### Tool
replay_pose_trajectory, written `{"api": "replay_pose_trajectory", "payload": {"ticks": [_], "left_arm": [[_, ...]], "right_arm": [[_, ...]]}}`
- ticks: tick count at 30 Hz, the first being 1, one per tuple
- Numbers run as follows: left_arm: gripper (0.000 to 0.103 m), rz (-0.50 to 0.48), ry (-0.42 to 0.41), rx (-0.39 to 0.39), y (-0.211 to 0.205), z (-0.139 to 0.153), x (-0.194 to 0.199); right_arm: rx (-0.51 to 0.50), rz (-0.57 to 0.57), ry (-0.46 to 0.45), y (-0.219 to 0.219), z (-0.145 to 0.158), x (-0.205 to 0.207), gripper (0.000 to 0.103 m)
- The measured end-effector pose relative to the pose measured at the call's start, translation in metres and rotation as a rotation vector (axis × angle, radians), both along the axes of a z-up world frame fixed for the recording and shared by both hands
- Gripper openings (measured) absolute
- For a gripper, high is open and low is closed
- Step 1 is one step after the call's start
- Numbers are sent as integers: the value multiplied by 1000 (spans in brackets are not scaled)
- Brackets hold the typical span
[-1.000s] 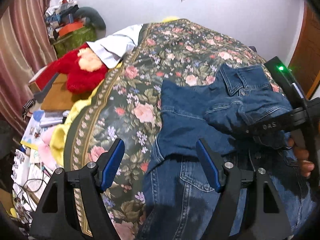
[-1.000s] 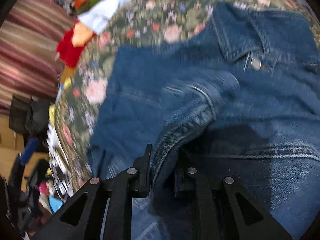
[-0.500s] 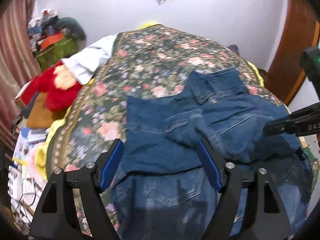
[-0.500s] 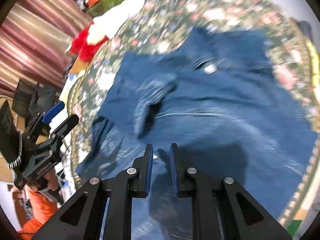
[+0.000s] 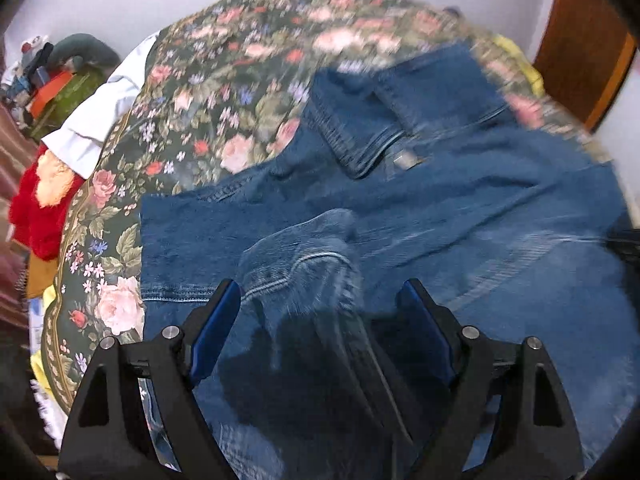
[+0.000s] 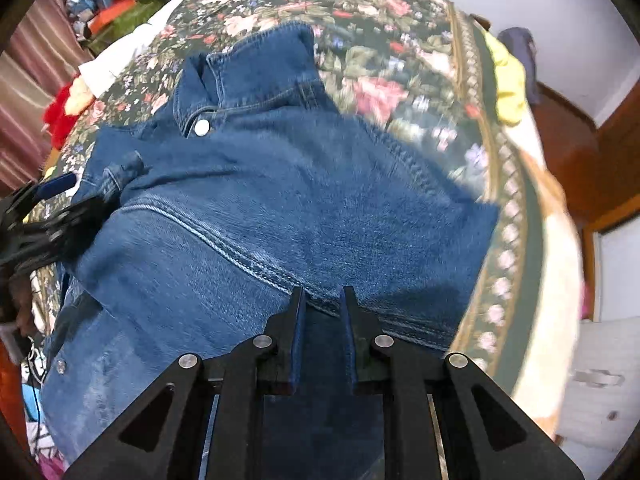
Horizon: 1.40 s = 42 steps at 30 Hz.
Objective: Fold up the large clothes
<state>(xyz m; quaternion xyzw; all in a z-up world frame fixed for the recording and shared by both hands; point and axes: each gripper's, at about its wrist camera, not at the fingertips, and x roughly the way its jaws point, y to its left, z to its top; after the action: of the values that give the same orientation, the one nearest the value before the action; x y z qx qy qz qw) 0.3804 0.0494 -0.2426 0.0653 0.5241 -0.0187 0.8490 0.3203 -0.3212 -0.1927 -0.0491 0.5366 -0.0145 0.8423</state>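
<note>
A blue denim jacket (image 5: 440, 200) lies spread on the floral bedspread (image 5: 224, 80), collar (image 5: 360, 132) toward the far side. One sleeve is folded across the front, its cuff (image 5: 304, 252) just ahead of my left gripper (image 5: 320, 292). That gripper hangs open above the denim with nothing between its blue pads. In the right wrist view the jacket (image 6: 280, 184) fills the middle, with a metal button (image 6: 201, 127) under the collar. My right gripper (image 6: 323, 294) is shut over the jacket's right half and holds nothing. The left gripper (image 6: 52, 216) shows at that view's left edge.
A red plush toy (image 5: 36, 208) and a white cloth (image 5: 104, 116) lie at the bed's left side, with a pile of clutter (image 5: 48, 80) behind. A yellow cloth (image 6: 508, 84) lies at the bed's right edge. A wooden door (image 5: 580, 48) stands on the right.
My right gripper let go of the sleeve it carried and drew away to the jacket's right side. The sleeve now lies folded across the front. My left gripper moved right, over the cuff.
</note>
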Motion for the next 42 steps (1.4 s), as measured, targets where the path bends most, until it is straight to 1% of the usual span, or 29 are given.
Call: {"api": "replay_pose_trajectory", "payload": {"ticks": [2,4,5,7,8,10,11,13,15,16,18,21,23,25,26,27,28,29,30,31,32,33,34,36,38,39,40,42], "left_arm": [[83,13,14,25,2,-11,5],[83,29,10,-8,7,-14,7],[82,37,9,-24,9,-14,8],[69,35,14,-62,11,-14,9],[66,32,14,-71,11,-14,9],[46,29,1,-45,9,-12,8],[41,21,-5,-34,8,-11,7],[26,9,-28,-20,8,-3,3],[22,19,-83,-10,17,13,-2],[22,30,-104,-24,24,21,-4],[22,66,-146,-62,44,38,-8],[22,83,-196,-131,69,57,-16],[22,81,-215,-145,75,61,-25],[22,70,-214,-127,76,53,-35],[22,66,-198,-119,76,44,-38],[22,70,-167,-112,77,30,-41],[22,76,-134,-116,80,17,-42],[23,85,-99,-127,83,4,-42],[24,101,-53,-147,88,-14,-42],[27,108,-30,-164,90,-23,-43],[28,113,-8,-191,94,-32,-45],[30,120,-16,-216,98,-35,-48],[34,127,-25,-234,100,-35,-50],[42,144,-17,-285,109,-32,-49],[45,154,-5,-352,119,-30,-45],[47,159,3,-383,124,-30,-42],[47,166,8,-400,127,-31,-40],[47,185,19,-405,131,-32,-32]], "right_arm": [[7,24,-37,-5,-1,-4,13],[-27,51,-50,-5,-1,-7,13],[-60,60,-54,-2,-3,-7,13],[-159,78,-66,3,-5,-10,13],[-208,80,-70,7,-7,-13,13],[-278,90,-78,14,-9,-19,13],[-291,89,-80,13,-9,-20,13],[-315,86,-79,13,-10,-21,13],[-343,76,-82,11,-11,-23,13],[-356,70,-85,11,-11,-25,13],[-369,57,-89,7,-10,-29,13],[-379,34,-92,0,-7,-33,13],[-385,23,-94,-3,-5,-35,13],[-423,-1,-97,-5,-3,-37,13],[-457,-19,-98,-6,-3,-40,16],[-458,-24,-98,-9,-3,-42,28],[-462,-38,-100,-12,-3,-44,38],[-480,-56,-109,-14,-4,-46,64],[-507,-73,-126,-17,-3,-48,84],[-517,-89,-149,-22,-1,-51,89],[-490,-96,-147,-26,0,-52,90],[-447,-103,-135,-29,2,-54,90],[-421,-107,-133,-32,4,-55,90],[-396,-113,-146,-33,10,-56,90],[-313,-111,-159,-35,18,-56,90],[-254,-112,-162,-37,22,-56,90],[-158,-117,-163,-41,26,-54,90],[-28,-134,-159,-45,27,-49,90]]}}
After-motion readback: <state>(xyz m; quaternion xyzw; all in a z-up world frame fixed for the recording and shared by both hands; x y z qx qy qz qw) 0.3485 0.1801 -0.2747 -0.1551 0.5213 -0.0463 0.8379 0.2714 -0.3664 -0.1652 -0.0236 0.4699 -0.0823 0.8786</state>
